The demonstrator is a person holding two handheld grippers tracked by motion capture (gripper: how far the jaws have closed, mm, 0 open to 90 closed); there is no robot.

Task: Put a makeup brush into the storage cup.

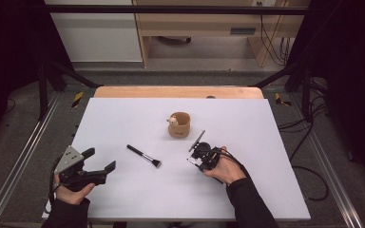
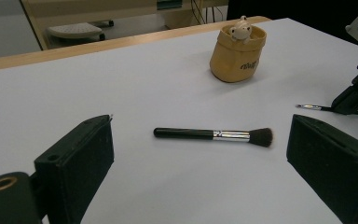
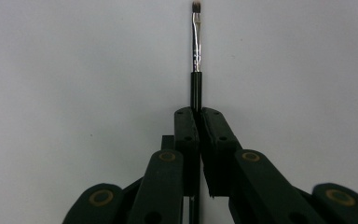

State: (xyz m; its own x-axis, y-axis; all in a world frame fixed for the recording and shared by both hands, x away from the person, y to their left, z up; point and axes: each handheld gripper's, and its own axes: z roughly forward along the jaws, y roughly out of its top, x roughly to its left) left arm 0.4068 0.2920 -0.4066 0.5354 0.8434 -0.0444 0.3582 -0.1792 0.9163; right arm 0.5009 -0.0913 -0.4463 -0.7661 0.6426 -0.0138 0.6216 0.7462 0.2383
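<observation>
My right gripper (image 1: 197, 160) (image 3: 198, 113) rests low on the white table at the right and is shut on the black handle of a thin brush (image 3: 196, 51). The brush's silver ferrule and small tip stick out past the jaws over the table. In the left gripper view the thin brush (image 2: 309, 107) pokes out from the right gripper (image 2: 356, 91). A larger black makeup brush (image 1: 144, 156) (image 2: 213, 135) lies flat in the middle of the table. My left gripper (image 1: 100, 164) (image 2: 199, 156) is open at the front left, apart from the larger brush, its jaws empty.
A tan pouch-like holder (image 1: 179, 125) (image 2: 237, 55) with a small pale figure in it stands upright behind the brushes. The white table top (image 1: 123, 118) ends in a wooden strip at the back. Dark frame posts and cables flank the table.
</observation>
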